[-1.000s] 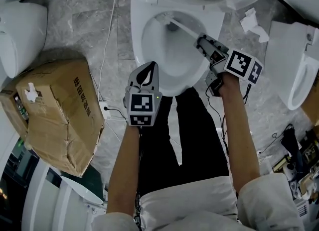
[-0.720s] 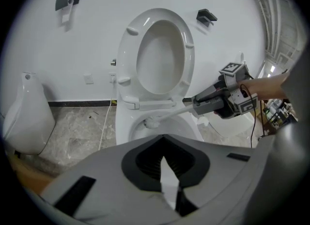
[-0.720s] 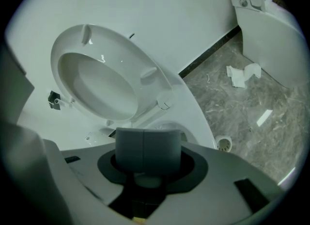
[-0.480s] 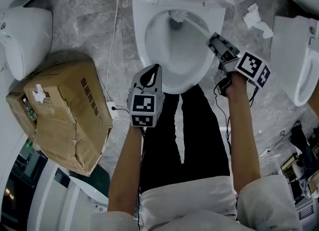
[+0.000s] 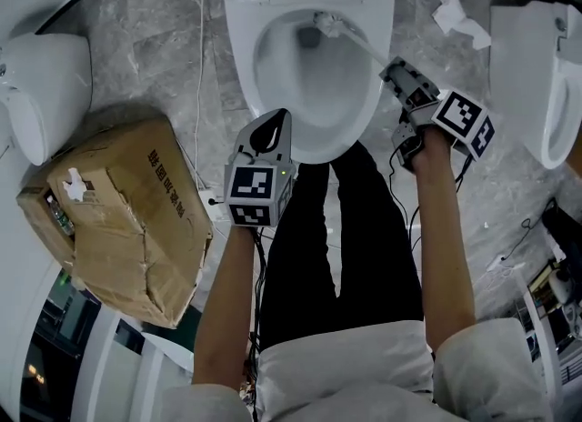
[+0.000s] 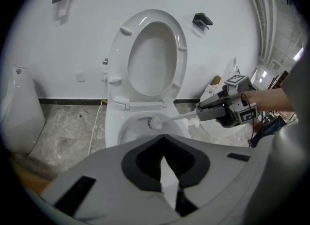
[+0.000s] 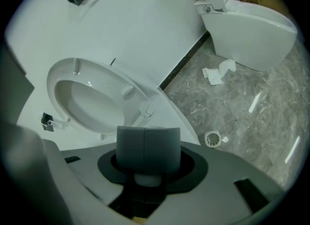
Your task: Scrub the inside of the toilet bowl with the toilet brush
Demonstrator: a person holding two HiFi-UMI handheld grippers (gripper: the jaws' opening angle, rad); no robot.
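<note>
Head view: right gripper [image 5: 393, 70] clamped on toilet brush [image 5: 355, 43], its head inside the toilet bowl [image 5: 238, 65] at 12 o'clock. Cardboard box [image 5: 127, 211] at 9, tissue [image 5: 455, 13] at 2.
Left gripper view: left gripper [image 6: 164, 170] jaws together, empty.
Right gripper view: second toilet [image 7: 252, 25] at 1.

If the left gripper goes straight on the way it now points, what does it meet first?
Probably the front rim of the toilet bowl, which lies just beyond the left gripper; depth is unclear.
</note>
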